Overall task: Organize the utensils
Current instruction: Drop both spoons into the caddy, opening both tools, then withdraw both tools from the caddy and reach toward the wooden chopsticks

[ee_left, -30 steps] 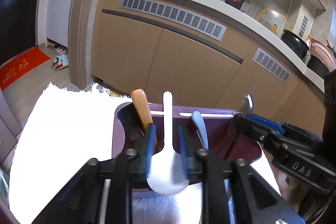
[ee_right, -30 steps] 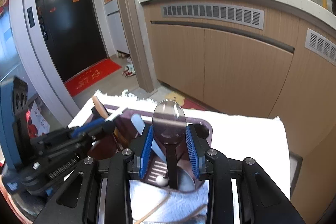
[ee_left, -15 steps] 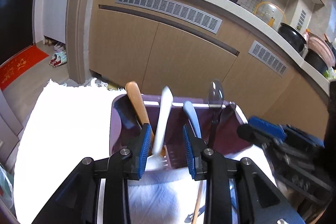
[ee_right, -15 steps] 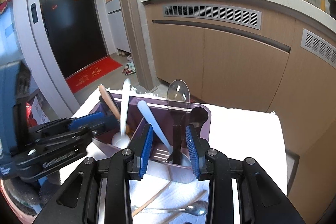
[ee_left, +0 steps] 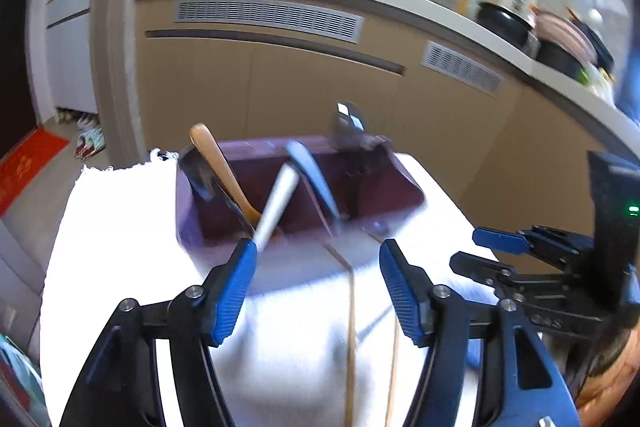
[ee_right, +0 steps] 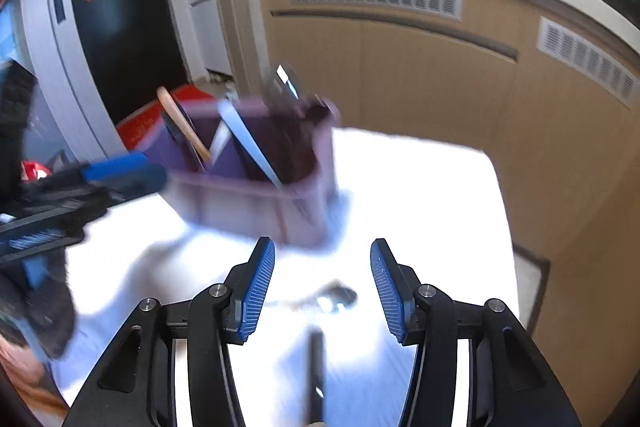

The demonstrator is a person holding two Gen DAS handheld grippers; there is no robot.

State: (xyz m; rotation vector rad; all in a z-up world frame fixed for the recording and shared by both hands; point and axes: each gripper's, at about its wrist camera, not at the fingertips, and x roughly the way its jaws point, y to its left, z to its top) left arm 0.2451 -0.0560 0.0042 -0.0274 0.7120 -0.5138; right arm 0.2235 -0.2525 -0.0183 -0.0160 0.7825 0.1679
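A purple utensil holder [ee_left: 304, 223] [ee_right: 256, 203] stands on a white towel [ee_left: 120, 227] [ee_right: 420, 207]. In it lean a wooden spoon [ee_left: 216, 167], a white spoon [ee_left: 276, 207], a pale blue spoon [ee_left: 312, 175] and a metal spoon [ee_left: 348, 123]. My left gripper [ee_left: 318, 291] is back from the holder, its jaws opening and holding nothing; two wooden chopsticks [ee_left: 352, 327] lie on the towel below it. My right gripper [ee_right: 320, 287] is also opening and empty, above a metal spoon [ee_right: 336, 299] and a dark handle [ee_right: 316, 371] lying on the towel.
Tan kitchen cabinets [ee_left: 280, 87] and a counter with dark pots [ee_left: 504, 23] run behind the table. A dark door [ee_right: 112, 19] and red mat [ee_left: 28, 159] lie to the left. Each gripper shows in the other's view, at the right [ee_left: 520, 251] and the left [ee_right: 100, 179].
The left gripper let go of the white spoon and the right let go of the metal spoon, both now standing in the holder. Both grippers pulled back from it and their jaws widened.
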